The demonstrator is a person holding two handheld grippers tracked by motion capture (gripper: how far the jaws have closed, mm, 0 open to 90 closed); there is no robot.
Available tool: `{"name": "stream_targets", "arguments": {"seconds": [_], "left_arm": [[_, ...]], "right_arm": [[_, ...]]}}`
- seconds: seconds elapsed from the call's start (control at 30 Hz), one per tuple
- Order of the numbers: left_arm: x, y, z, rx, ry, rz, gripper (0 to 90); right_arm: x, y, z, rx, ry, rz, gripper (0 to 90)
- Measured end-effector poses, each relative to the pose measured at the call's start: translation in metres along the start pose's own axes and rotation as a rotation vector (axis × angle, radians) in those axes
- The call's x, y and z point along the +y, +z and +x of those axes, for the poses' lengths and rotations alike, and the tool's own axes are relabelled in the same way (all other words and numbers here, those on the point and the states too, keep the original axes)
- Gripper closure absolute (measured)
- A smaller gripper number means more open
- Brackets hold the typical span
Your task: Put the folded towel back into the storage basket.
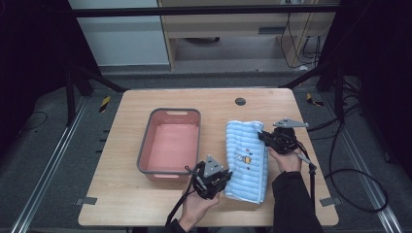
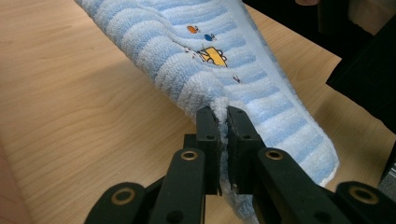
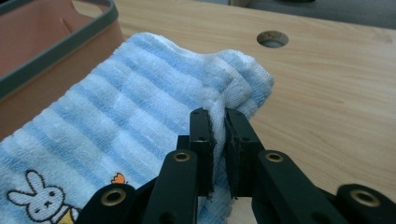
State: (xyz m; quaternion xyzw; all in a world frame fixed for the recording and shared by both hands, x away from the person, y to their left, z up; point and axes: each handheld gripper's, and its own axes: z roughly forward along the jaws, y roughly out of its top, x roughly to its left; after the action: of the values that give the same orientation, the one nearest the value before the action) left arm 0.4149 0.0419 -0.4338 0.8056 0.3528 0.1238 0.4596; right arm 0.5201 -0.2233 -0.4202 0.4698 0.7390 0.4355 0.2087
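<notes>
Here, a blue striped towel (image 1: 247,161) lies folded on the wooden surface (image 1: 126,204), just to the right of a pink bin (image 1: 171,142) with a grey rim. The towel has light and darker blue stripes and a small picture sewn on it, with a white bunny (image 3: 41,201) and a bit of yellow.

The left gripper (image 1: 224,177) is at the near left corner of the towel. Its fingers (image 2: 208,135) are pressed close together with the towel's edge pinched between them. In the left gripper view, fluffy white cloth pokes up out of the thin gap between the two fingers, and the towel is lifted a little there, so it rises off the surface and slopes away from the fingers.

The right gripper (image 1: 262,136) is at the far right corner of the towel, on the other side from the bin. Its fingers (image 3: 201,140) are also squeezed close on the towel's edge. In the right gripper view, a bunched fold of cloth sits right between the fingers and puffs out above them.

So each gripper holds one corner, and the towel stretches between the two. A hand (image 1: 198,206) holds the left gripper and another hand (image 1: 286,160) holds the right gripper. A round hole (image 1: 240,101) sits in the surface past the towel.
</notes>
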Motion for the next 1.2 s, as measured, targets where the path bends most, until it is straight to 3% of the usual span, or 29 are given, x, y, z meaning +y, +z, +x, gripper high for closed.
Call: {"name": "stream_targets", "arguments": {"seconds": [0.37,1.2], "left_arm": [[0.019,-0.024,0.005,0.029,0.035,-0.045,84.6],[0.041,-0.071,0.034,0.075,0.016,-0.143,84.6]], "right_arm": [[0.034,-0.021,0.017,-0.013,-0.035,-0.069,82.7],[0.082,-0.021,0.051,0.007,-0.074,-0.159,82.7]]}}
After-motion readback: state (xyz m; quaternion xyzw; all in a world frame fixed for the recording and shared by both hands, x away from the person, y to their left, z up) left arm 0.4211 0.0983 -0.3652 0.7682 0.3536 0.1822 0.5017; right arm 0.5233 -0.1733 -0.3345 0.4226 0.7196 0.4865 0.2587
